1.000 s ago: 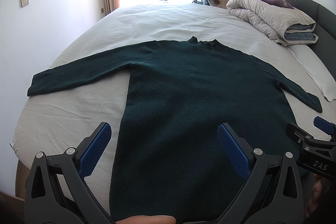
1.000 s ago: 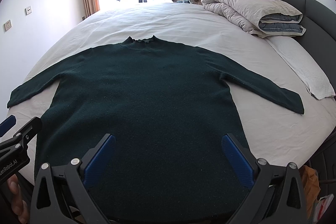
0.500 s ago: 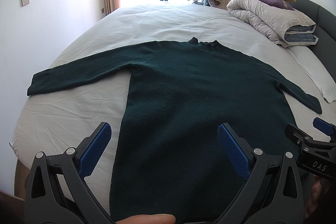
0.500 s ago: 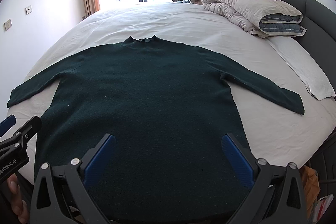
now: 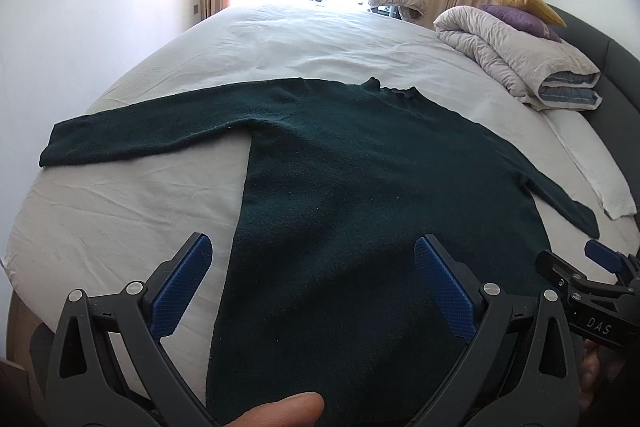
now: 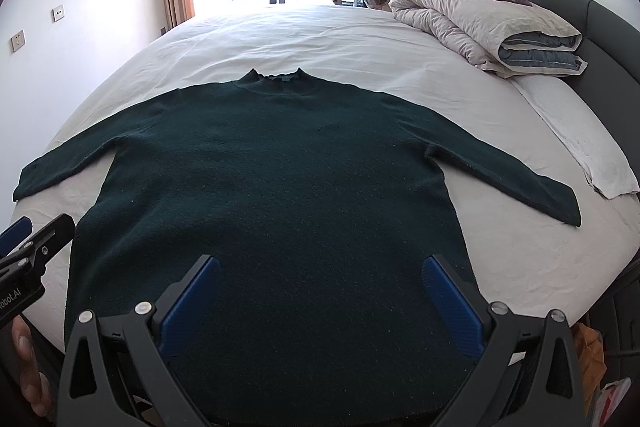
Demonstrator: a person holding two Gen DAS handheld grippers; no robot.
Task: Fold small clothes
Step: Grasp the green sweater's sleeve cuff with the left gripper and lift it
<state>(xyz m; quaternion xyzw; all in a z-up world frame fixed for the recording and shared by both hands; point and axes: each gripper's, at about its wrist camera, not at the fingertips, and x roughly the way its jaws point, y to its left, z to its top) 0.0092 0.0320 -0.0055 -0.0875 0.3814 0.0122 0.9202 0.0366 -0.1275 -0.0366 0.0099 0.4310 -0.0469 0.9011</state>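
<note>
A dark green long-sleeved sweater (image 5: 360,179) lies flat and spread on the white bed, collar far, hem near, both sleeves stretched out sideways; it also shows in the right wrist view (image 6: 288,195). My left gripper (image 5: 314,259) is open and empty, hovering above the hem's left part. My right gripper (image 6: 320,279) is open and empty above the hem's right part. Each gripper shows at the edge of the other's view: the right gripper (image 5: 576,267) and the left gripper (image 6: 36,231).
The white bed sheet (image 5: 120,203) lies under the sweater. A rolled duvet (image 6: 480,27) with purple and yellow pillows sits at the far right against a dark headboard (image 6: 608,39). A white pillow (image 6: 592,151) lies at the right edge. A window with curtains is behind the bed.
Both views have shifted very slightly; the sweater and the open grippers stay as they were.
</note>
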